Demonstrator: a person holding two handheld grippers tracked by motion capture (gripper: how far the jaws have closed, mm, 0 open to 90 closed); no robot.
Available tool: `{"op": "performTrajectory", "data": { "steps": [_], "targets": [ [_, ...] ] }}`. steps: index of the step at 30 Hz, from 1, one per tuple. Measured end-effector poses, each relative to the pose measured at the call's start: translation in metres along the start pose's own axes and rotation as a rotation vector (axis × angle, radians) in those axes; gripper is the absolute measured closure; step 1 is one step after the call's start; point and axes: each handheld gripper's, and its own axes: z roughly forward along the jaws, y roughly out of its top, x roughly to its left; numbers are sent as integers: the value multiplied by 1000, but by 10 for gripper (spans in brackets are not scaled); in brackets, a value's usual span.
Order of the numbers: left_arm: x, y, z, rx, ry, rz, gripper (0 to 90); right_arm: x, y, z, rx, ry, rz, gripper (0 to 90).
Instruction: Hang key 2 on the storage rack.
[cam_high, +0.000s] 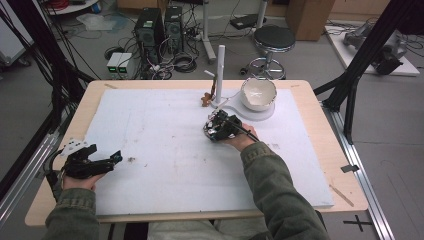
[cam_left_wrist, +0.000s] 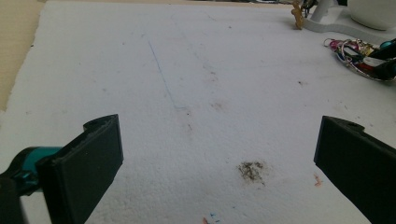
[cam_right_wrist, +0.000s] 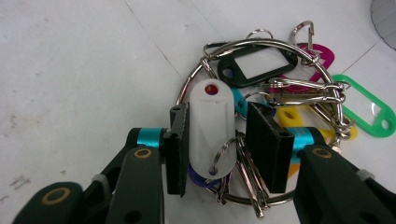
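A bunch of keys and coloured tags on a big metal ring lies on the white foam sheet; it is also at the far right of the left gripper view as the key bunch. My right gripper points down at it, jaws closed about a white oval fob with a red dot, small rings wedged against the right pad. In the high view the right gripper sits mid-table, below the bowl. My left gripper rests at the sheet's left edge, open, with bare sheet between the jaws of the left gripper.
A white bowl stands on a white base plate with an upright white post at the back. A small brown figure stands beside the post. Wooden table rim surrounds the sheet. A dark smudge marks the sheet.
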Motion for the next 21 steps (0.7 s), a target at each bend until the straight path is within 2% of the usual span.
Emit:
{"op": "performTrajectory", "data": {
  "steps": [3,7,13,21],
  "targets": [
    [0,0,0,-1,-4,-2,17,1,4,-2,21,-5,-9,680],
    [0,0,1,1,-9,0,17,0,4,-4,24,-7,24,685],
    [1,0,1,0,-20,-1,17,3,5,-4,24,-22,39,686],
    [2,0,0,-9,-21,-14,17,7,8,-10,-2,-13,55,687]
  ]
}}
